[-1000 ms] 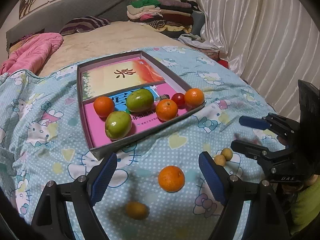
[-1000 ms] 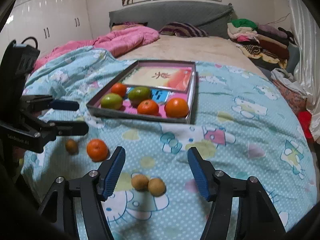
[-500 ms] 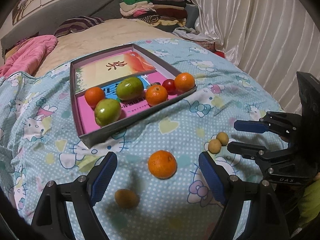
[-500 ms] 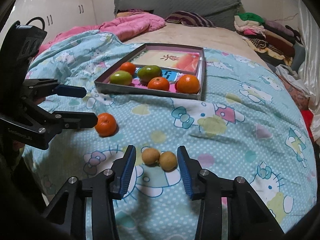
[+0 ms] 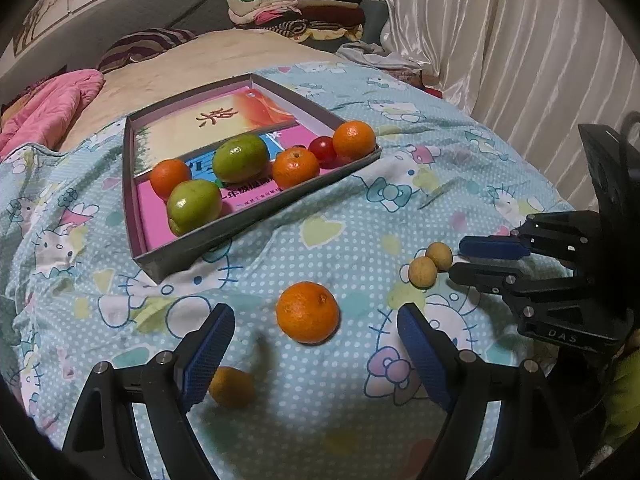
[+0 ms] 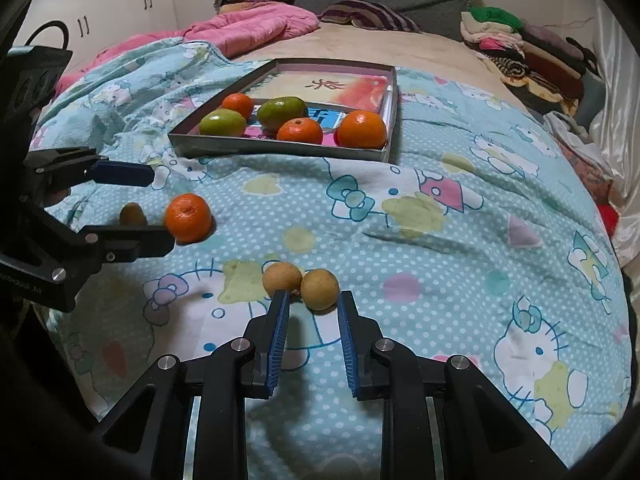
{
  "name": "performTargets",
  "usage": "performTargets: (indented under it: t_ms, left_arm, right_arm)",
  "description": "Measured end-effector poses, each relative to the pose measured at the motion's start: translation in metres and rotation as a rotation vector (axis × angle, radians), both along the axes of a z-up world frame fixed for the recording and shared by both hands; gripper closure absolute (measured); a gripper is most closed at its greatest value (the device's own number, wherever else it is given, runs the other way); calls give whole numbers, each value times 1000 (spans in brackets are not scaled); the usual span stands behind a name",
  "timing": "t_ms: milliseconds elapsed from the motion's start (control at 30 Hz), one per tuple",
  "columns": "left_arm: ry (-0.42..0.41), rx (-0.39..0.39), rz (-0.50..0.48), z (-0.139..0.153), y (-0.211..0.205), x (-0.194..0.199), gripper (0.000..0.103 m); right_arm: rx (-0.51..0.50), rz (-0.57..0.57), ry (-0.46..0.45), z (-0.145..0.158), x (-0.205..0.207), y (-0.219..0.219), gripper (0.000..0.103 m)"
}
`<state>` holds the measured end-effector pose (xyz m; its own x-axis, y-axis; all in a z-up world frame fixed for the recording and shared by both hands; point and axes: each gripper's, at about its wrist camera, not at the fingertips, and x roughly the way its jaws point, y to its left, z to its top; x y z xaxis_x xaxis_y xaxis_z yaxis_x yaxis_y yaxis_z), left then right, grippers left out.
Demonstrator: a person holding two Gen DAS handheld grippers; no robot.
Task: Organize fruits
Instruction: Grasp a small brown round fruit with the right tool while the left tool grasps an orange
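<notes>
A grey box lid point(image 5: 256, 222) point(image 6: 280, 148) on the bed holds several oranges, two green fruits and a small red one. A loose orange point(image 5: 307, 312) point(image 6: 188, 217) lies on the quilt between the fingers of my open left gripper point(image 5: 316, 340) point(image 6: 156, 208). A small yellow-brown fruit point(image 5: 231, 386) point(image 6: 132, 214) lies by its left finger. Two small tan fruits point(image 6: 300, 282) point(image 5: 430, 264) lie side by side just ahead of my right gripper point(image 6: 313, 304) point(image 5: 456, 258), which is narrowly open and holds nothing. Its left fingertip overlaps the left tan fruit.
The blue Hello Kitty quilt point(image 6: 440, 220) covers the bed. A pink blanket point(image 6: 248, 28) and a striped pillow point(image 6: 368, 16) lie behind the box. Folded clothes point(image 6: 520, 48) are stacked at the back right. White curtains point(image 5: 520, 40) hang along the right.
My right gripper has moved forward to the two tan fruits and its jaws have narrowed. My left gripper has moved closer around the loose orange.
</notes>
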<state>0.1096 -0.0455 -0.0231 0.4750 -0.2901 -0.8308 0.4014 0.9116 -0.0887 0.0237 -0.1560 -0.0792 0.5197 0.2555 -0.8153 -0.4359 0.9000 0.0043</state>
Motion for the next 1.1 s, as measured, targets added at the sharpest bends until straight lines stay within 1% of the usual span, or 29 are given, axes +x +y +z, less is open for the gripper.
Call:
performTargets:
  t_ms: [133, 200, 233, 367, 500, 633, 700, 867, 933, 967, 1100]
  left_arm:
    - [10, 2, 4, -5, 0, 1, 23]
    - [10, 0, 7, -6, 0, 2, 27]
    - [10, -3, 9, -7, 0, 2, 28]
    - [16, -15, 26, -12, 4, 7, 36]
    - [24, -30, 36, -15, 6, 11, 39]
    - [32, -35, 31, -19, 4, 12, 40]
    - [35, -32, 29, -20, 2, 13, 45]
    - [44, -33, 32, -26, 0, 17, 54]
    - [44, -26, 35, -28, -1, 18, 59]
    - [43, -21, 37, -29, -1, 18, 64]
    - [45, -25, 41, -30, 0, 19, 66]
  right_arm:
    - [-20, -20, 17, -9, 8, -2, 78]
    - [-17, -16, 20, -11, 10, -2, 78]
    - [-21, -12, 17, -12, 11, -1, 78]
    - [-55, 6, 2, -18, 17, 5, 78]
    - [-63, 21, -5, -21, 24, 9, 78]
    - [-60, 25, -3, -23, 33, 12, 79]
    - [-57, 24, 0, -24, 36, 12, 79]
    - [-44, 17, -3, -23, 36, 11, 79]
    - [-35, 13, -5, -22, 36, 10, 79]
    - [-30, 10, -6, -22, 35, 10, 79]
    - [-21, 1, -11, -20, 33, 7, 79]
